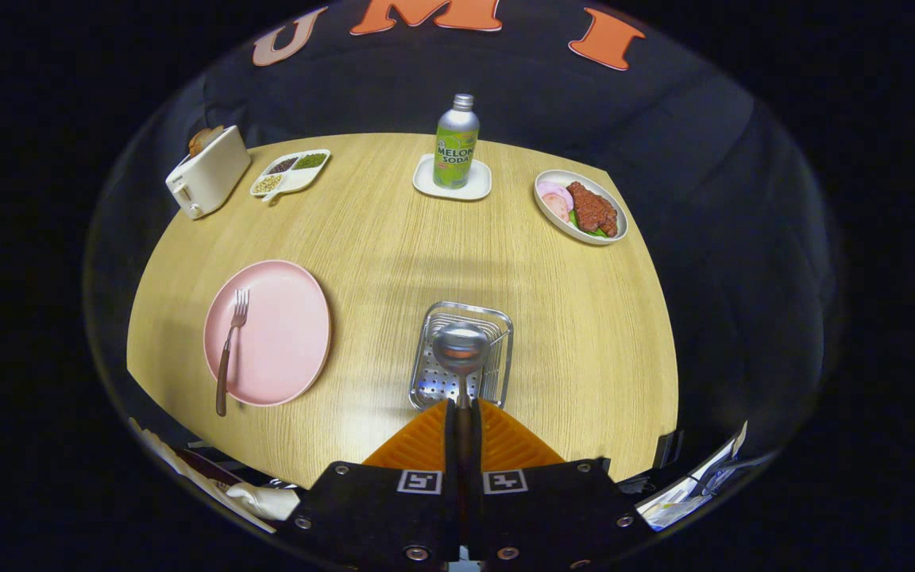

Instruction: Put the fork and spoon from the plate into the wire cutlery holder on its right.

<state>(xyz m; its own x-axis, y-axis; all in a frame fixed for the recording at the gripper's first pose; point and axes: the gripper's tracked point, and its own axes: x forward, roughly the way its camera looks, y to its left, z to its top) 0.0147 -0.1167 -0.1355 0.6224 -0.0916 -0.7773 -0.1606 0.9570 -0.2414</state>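
My gripper is shut on the spoon, pinching its handle between both fingers. The spoon's shiny bowl points forward and hangs over the wire cutlery holder, a metal basket with a perforated floor just ahead of the fingers. Left of the holder lies the pink plate. The fork rests on the plate's left part, tines toward the far side, its dark handle sticking out over the plate's near rim.
On the wooden table's far side stand a white toaster, a divided dish of beans, a green soda bottle on a white coaster, and an oval dish of food at the right.
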